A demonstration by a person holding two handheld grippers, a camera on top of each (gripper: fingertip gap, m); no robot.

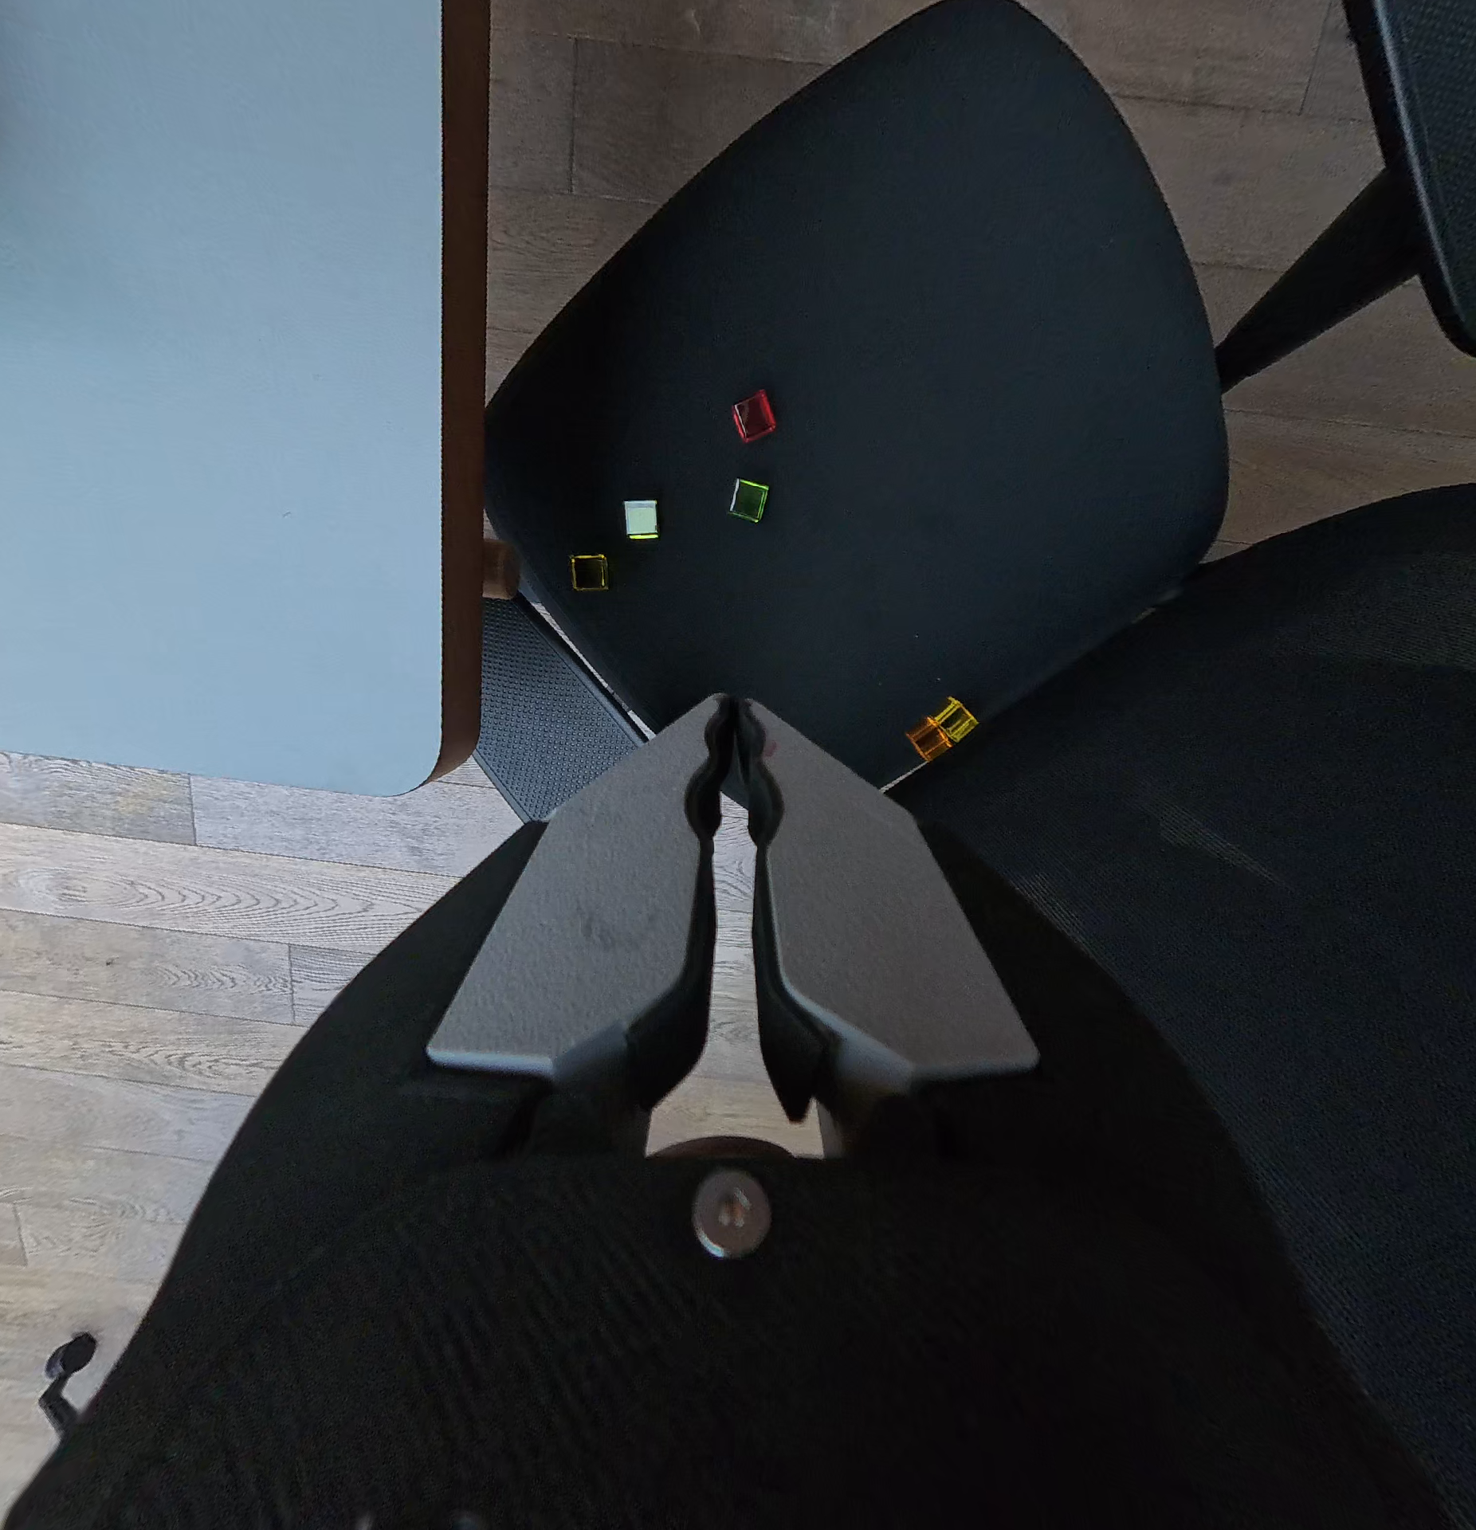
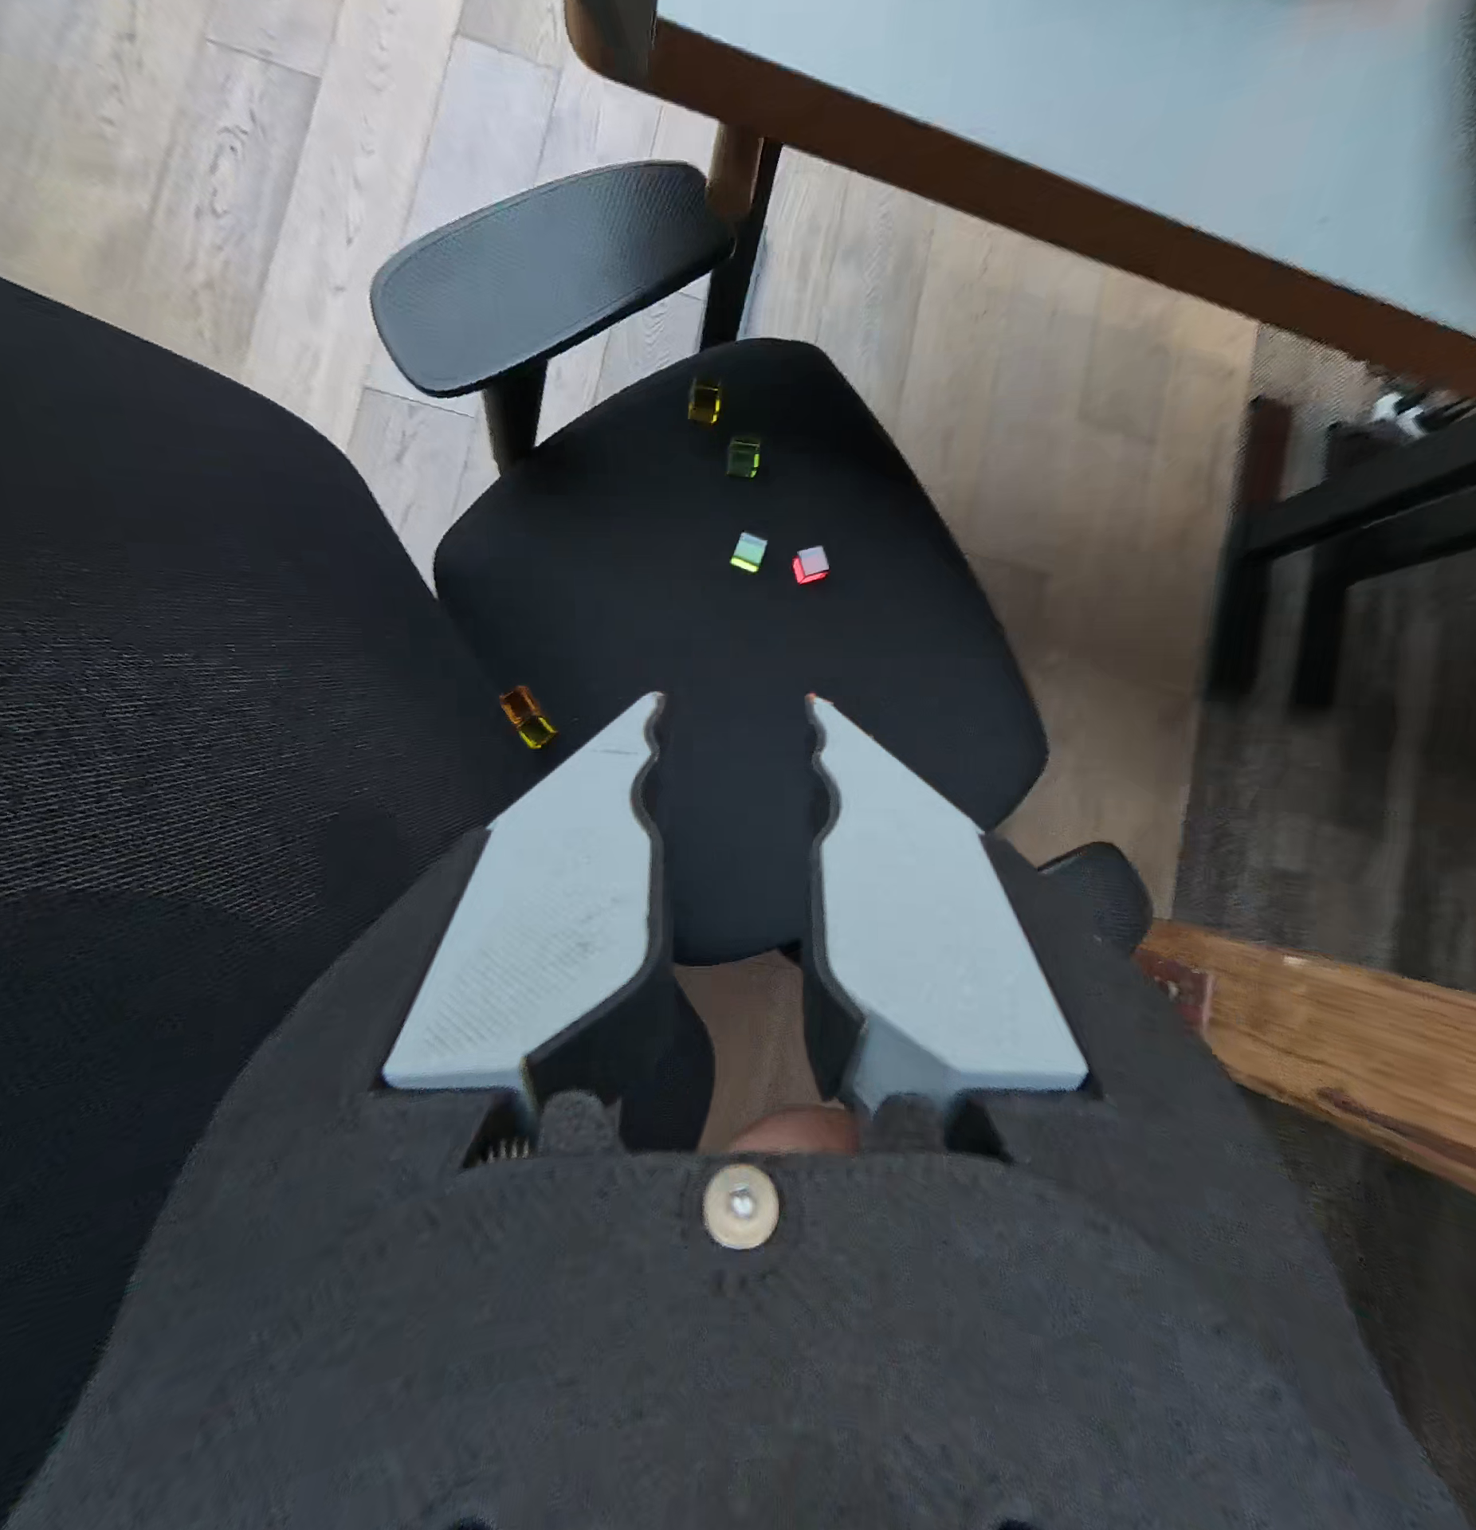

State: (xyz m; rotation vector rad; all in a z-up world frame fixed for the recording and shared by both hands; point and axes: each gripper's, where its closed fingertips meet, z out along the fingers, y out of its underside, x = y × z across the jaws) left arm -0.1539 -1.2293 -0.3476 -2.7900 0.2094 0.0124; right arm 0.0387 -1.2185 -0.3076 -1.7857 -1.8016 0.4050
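Note:
Several small clear coloured cubes lie on a black chair seat [image 1: 925,348]. In the left wrist view I see a red cube [image 1: 754,415], a green cube [image 1: 749,499], a pale green cube [image 1: 641,519], a yellow cube [image 1: 589,572], and an orange cube [image 1: 929,738] touching another yellow cube [image 1: 957,719] by the backrest. My left gripper [image 1: 735,704] is shut and empty, above the seat's near edge. In the right wrist view my right gripper [image 2: 735,700] is open and empty above the seat [image 2: 718,828]; the red cube [image 2: 810,565] and a green cube [image 2: 748,551] lie just beyond it.
A pale blue table with a brown edge [image 1: 463,372] stands left of the chair; it also shows in the right wrist view [image 2: 1049,207]. The mesh backrest [image 1: 1256,911] and an armrest [image 2: 544,273] flank the seat. Wood-pattern floor [image 1: 180,952] surrounds it. A wooden beam [image 2: 1339,1060] is at right. About 20 cm separates my left fingertips from my right.

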